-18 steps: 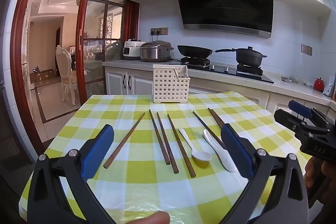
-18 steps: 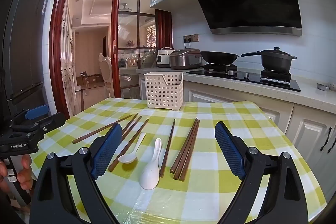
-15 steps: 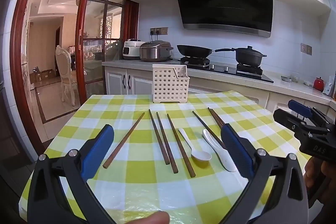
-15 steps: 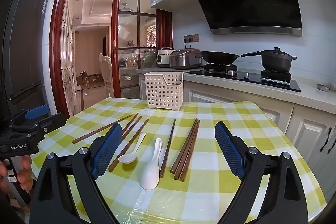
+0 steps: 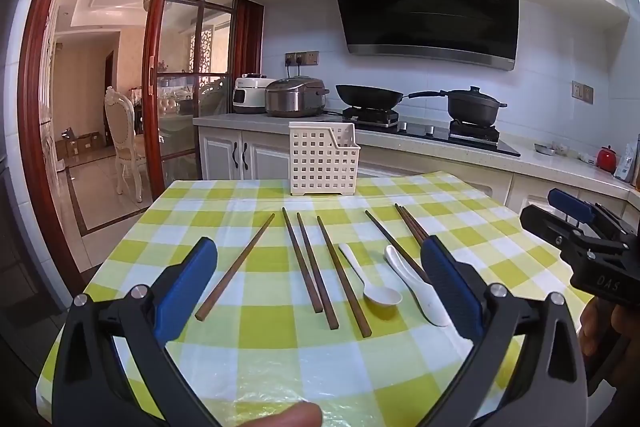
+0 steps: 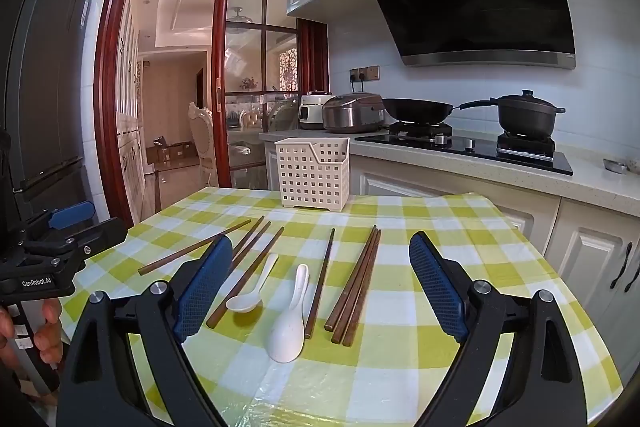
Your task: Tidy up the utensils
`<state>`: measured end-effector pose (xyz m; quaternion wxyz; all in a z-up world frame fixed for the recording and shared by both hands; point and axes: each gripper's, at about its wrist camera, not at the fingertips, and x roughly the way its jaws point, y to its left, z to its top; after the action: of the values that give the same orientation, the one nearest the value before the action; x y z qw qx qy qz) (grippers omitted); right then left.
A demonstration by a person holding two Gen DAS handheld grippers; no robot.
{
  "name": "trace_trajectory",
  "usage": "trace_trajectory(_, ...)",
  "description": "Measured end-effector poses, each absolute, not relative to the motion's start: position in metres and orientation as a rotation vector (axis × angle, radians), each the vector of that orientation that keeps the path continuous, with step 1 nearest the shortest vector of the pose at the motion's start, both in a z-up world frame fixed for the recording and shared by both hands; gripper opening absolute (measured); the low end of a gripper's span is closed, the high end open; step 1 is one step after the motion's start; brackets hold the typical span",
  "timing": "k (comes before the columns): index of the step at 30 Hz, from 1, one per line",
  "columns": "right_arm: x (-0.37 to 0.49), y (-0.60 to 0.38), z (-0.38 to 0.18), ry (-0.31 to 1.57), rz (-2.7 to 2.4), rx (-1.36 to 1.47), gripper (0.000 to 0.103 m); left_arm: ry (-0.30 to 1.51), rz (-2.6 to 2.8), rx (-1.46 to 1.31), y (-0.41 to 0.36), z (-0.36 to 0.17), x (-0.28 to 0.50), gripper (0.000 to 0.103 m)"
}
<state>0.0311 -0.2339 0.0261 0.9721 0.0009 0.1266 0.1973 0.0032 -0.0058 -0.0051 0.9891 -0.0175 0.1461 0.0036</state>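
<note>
In front of the white perforated plastic basket [image 5: 323, 163]: brown wooden chopsticks [image 5: 308, 261] and two white ceramic spoons [image 6: 286, 319] lie loose on the checked surface [image 5: 280, 367]. Left gripper [image 5: 320, 291] and right gripper [image 6: 320, 287] fingers released, empty. Step: none begun; next calls for pinching one utensil.

From the left wrist, the left gripper's [image 5: 318, 283] right finger [image 5: 450, 291] covers the near ends of the three bunched chopsticks [image 5: 410, 225] and part of the larger white spoon [image 5: 416, 287]. The right gripper [image 5: 576, 223] is cut off by the frame's right edge. The basket's [image 5: 322, 159] inside stays unseen.
</note>
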Motion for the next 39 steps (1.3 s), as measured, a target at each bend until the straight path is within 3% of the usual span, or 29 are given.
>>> trace_trajectory(39, 0.0302, -0.2342, 0.0264, 0.254, 0.399, 0.006, 0.084, 0.294, 0.001, -0.034, -0.0031, -0.0049, 0.0041, 0.099)
